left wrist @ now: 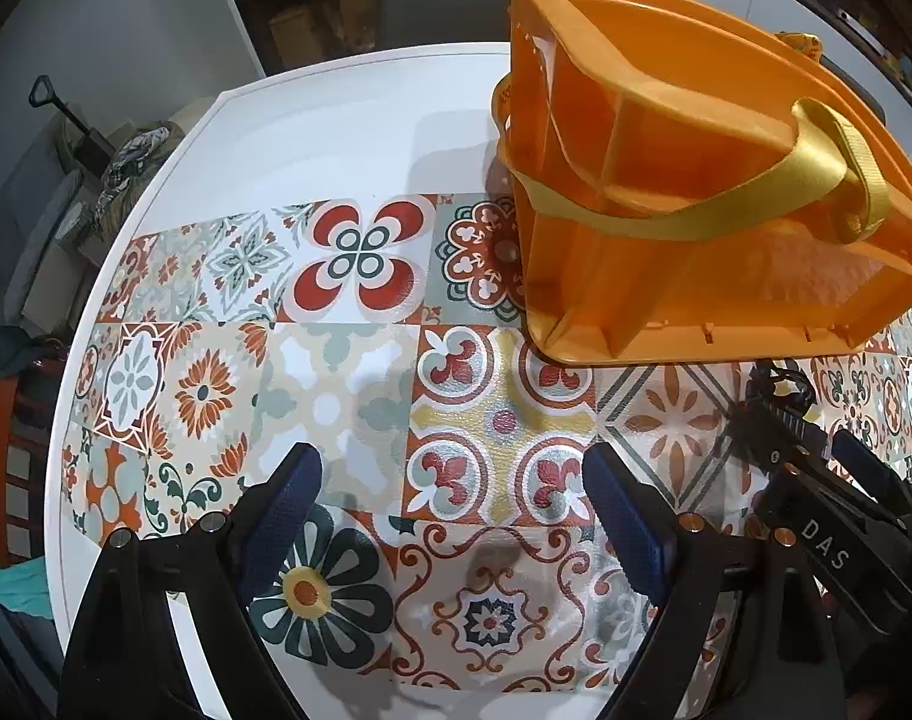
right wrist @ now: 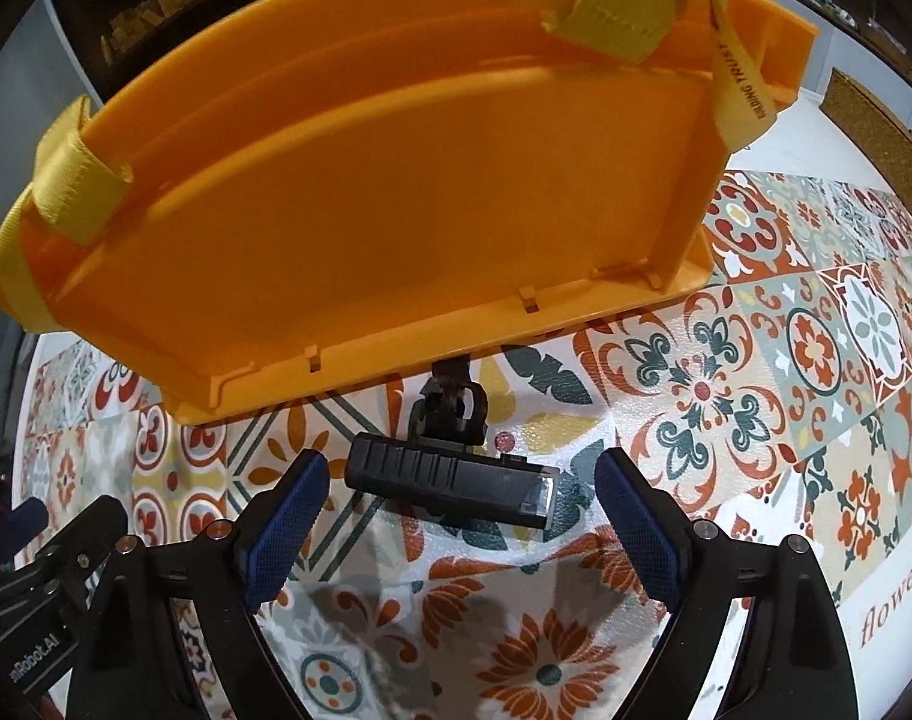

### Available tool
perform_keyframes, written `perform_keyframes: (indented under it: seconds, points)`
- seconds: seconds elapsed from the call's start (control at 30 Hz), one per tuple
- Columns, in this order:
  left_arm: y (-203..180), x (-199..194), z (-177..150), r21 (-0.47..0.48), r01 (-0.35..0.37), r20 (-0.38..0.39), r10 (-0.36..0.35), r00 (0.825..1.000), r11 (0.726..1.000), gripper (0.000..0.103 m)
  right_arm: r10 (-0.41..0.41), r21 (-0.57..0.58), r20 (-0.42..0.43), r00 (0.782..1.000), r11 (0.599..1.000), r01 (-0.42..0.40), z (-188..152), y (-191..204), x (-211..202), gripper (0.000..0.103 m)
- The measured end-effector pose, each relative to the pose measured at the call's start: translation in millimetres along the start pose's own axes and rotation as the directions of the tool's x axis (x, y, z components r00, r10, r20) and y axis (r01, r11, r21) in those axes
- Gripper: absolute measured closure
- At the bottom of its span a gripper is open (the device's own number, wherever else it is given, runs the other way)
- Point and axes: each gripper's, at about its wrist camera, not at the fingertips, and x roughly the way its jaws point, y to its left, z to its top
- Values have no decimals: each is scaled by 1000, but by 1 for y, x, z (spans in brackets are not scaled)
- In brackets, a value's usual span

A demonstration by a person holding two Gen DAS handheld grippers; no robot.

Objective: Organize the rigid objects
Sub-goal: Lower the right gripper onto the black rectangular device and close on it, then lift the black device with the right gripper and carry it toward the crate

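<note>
Both tongs spread over the tiled desk — nothing gripped.

The right tongs [right wrist: 462,510] hang wide just above a black bike light [right wrist: 450,483] lying on the patterned desk [right wrist: 756,372], close beside the orange caddy [right wrist: 366,192] with yellow straps [right wrist: 612,12]; the left tongs [left wrist: 453,498] gape over bare tiles — empty.

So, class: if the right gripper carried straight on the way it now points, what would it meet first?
Probably the black rectangular device lying on the patterned tablecloth, which sits between the open right gripper fingertips; depth is uncertain.
</note>
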Motion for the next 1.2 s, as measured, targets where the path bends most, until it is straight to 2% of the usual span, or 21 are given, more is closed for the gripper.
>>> perform_keyframes:
  seconds: [0.3,0.53,0.83,1.13,1.2]
  points:
    - [-3,6,1,-1,3,-11,-3,1000,1000,14,-13,-8,-9,1000,1000,13,3,6,16,14]
    - [-5,8,0,3,4,-19,-4,1000,1000,14,-9,-22,-18,1000,1000,9,3,6,25,27]
    - [-6,3,-2,-2,7,-15,-7,1000,1000,14,-1,-23,-29,1000,1000,1,-1,4,20,27]
    - [-8,-8,-4,2,14,-2,-14,1000,1000,14,15,-46,-32,999,999,-16,-7,-4,-4,27]
    - [-8,-11,-5,0,18,2,-18,1000,1000,10,19,-54,-29,999,998,-21,-7,-5,-11,27]
